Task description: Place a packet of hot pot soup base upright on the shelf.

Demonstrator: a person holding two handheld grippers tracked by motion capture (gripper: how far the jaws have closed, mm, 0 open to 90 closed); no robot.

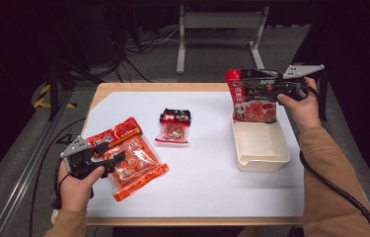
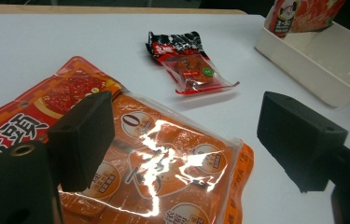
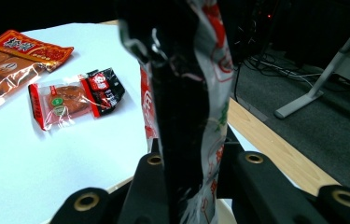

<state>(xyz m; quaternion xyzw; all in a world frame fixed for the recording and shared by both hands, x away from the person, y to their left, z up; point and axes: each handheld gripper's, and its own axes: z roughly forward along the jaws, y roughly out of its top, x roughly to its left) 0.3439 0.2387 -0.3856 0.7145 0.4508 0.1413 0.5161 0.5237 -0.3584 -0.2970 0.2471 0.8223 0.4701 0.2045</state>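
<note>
My right gripper (image 1: 271, 89) is shut on the top of a red and black food pouch (image 1: 251, 101). The pouch hangs upright over the far end of a cream tray (image 1: 261, 158). In the right gripper view the pouch (image 3: 186, 93) stands between the jaws of that gripper (image 3: 196, 163), which press on both its sides. My left gripper (image 1: 116, 153) is open at the near left, just above a large orange snack packet (image 1: 133, 163). In the left gripper view its jaws (image 2: 186, 121) stand wide apart over the packet (image 2: 163, 168), with nothing gripped.
A small clear packet with a black and red header (image 1: 175, 126) lies in the middle of the white table cover. It lies beyond the orange packet in the left gripper view (image 2: 186, 63). The cream tray (image 2: 312, 60) holds nothing else. A metal stand and cables sit on the floor behind the table.
</note>
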